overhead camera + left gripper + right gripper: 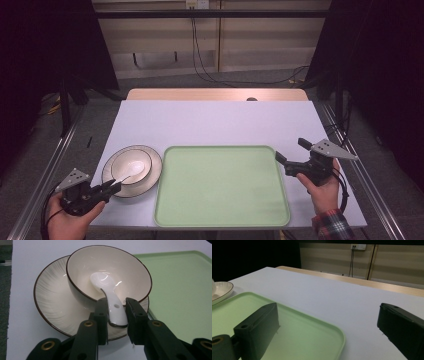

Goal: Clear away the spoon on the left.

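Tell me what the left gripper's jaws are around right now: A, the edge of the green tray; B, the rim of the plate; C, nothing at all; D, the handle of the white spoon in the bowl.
D. In the left gripper view the left gripper has its jaws on either side of the handle of the white spoon, whose scoop rests inside the bowl on the plate.

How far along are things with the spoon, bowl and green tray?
Nothing sits on the green tray yet. In hand: the left gripper has its jaws around the white spoon's handle, the spoon still in the bowl on the plate. The right gripper waits open.
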Demonstrator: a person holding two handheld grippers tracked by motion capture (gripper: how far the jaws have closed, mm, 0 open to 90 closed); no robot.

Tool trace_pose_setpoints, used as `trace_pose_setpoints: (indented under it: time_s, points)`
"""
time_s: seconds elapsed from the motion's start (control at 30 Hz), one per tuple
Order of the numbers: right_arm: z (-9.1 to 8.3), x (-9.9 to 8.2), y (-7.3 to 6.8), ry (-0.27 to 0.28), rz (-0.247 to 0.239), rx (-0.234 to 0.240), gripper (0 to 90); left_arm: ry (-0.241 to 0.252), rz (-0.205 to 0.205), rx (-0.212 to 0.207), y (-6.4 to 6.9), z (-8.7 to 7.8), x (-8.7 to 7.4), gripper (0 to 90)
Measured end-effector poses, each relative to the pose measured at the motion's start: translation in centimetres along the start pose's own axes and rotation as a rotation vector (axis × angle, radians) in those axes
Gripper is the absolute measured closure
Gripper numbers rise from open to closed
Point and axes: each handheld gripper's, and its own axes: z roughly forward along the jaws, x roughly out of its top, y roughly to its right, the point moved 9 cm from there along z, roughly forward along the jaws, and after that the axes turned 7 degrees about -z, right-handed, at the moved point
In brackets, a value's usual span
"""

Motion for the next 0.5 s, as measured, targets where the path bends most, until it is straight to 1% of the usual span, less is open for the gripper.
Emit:
trace_pose_setpoints:
  time_s: [0.2,0.3,0.33,0.37,0.4,0.5]
  points:
    - [0.0,0.0,0.02,0.001,0.004,-0.002,3.6,0.009,-0.003,0.005,-0.07,-0.01,0.1,75.1]
    - [-0.02,0.02,-0.01,0.002,0.007,0.003,3.6,0.024,-0.007,-0.006,0.01,-0.09,0.32,78.1]
    - [-0.02,0.02,-0.02,0.002,0.008,0.004,3.7,0.028,-0.01,-0.021,0.11,-0.14,0.42,80.7]
    - [-0.01,0.02,-0.02,0.002,0.008,0.004,3.7,0.025,-0.005,-0.022,0.13,-0.2,0.46,84.1]
    - [0.0,0.0,0.01,0.001,0.004,0.0,3.7,0.023,0.002,-0.019,0.11,-0.19,0.45,84.5]
    - [-0.02,0.0,-0.02,0.002,0.005,0.006,3.7,0.029,-0.002,-0.028,0.08,-0.09,0.44,84.8]
